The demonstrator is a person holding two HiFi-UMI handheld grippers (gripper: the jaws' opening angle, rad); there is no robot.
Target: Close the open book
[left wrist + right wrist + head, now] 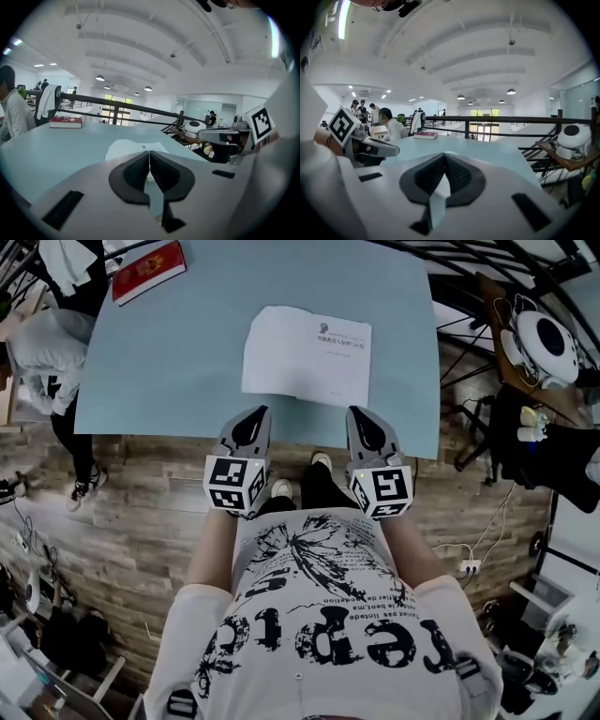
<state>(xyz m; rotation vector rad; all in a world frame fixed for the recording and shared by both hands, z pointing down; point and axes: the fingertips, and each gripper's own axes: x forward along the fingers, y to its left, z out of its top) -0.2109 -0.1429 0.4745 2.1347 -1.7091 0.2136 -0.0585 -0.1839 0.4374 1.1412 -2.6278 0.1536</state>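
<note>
A white book (307, 356) lies flat on the light blue table (169, 371), near its front edge, showing a white face with a little print at its upper right. In the left gripper view the book (125, 147) shows just beyond the jaws. My left gripper (255, 414) (149, 153) hovers at the table's front edge, below the book's left corner, its jaws together with nothing between them. My right gripper (359, 414) (444, 155) hangs beside it below the book's right corner, also shut and empty. Neither touches the book.
A red book (148, 270) (65, 122) (425, 135) lies at the table's far left corner. A person in grey (37, 352) sits at the left edge. A side table with a round white device (546, 338) stands to the right, with black railings behind.
</note>
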